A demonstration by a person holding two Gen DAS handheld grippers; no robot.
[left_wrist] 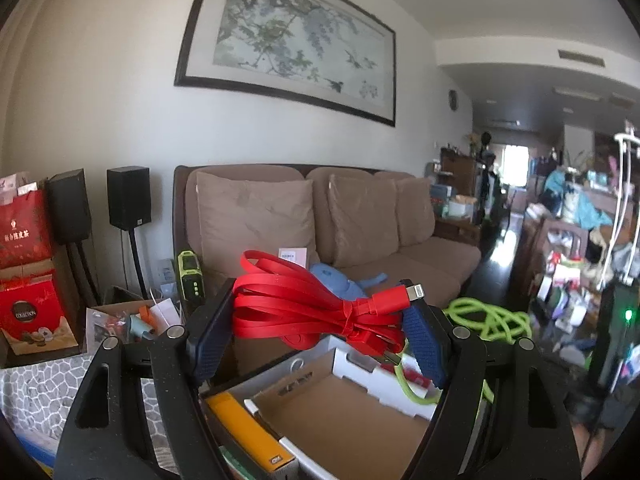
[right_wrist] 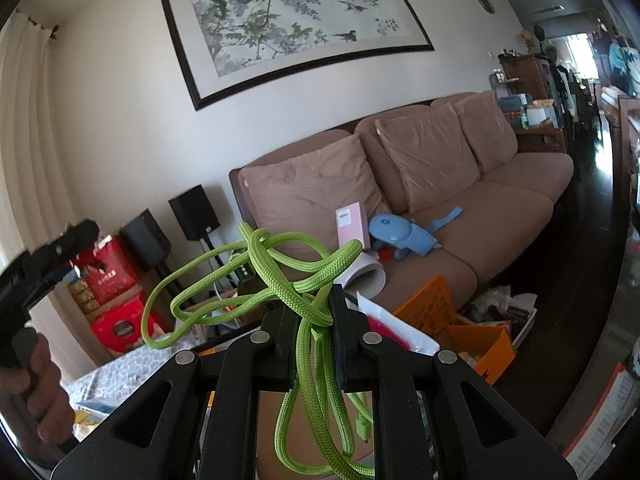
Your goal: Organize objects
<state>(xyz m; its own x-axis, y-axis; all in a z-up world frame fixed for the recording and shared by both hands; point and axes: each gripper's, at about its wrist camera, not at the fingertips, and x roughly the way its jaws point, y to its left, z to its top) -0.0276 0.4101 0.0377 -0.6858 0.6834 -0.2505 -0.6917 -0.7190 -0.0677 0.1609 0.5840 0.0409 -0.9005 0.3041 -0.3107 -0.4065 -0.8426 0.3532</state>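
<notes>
Left gripper (left_wrist: 316,326), foreground: jaws spread wide, blue pads clamped on the ends of a bundled red flat cable (left_wrist: 316,306), held in the air above an open cardboard box (left_wrist: 340,412). Beside the box, an orange-yellow carton (left_wrist: 250,432). Right gripper (right_wrist: 312,340): jaws nearly closed, pinching a green braided cable (right_wrist: 280,276); loops standing above the pads, strands hanging below. At left edge, a hand (right_wrist: 40,392) on the other gripper's handle. Behind: brown sofa (right_wrist: 460,216) bearing a blue toy (right_wrist: 404,232) and pink box (right_wrist: 351,224); farther back, framed painting (right_wrist: 292,24) on the wall.
</notes>
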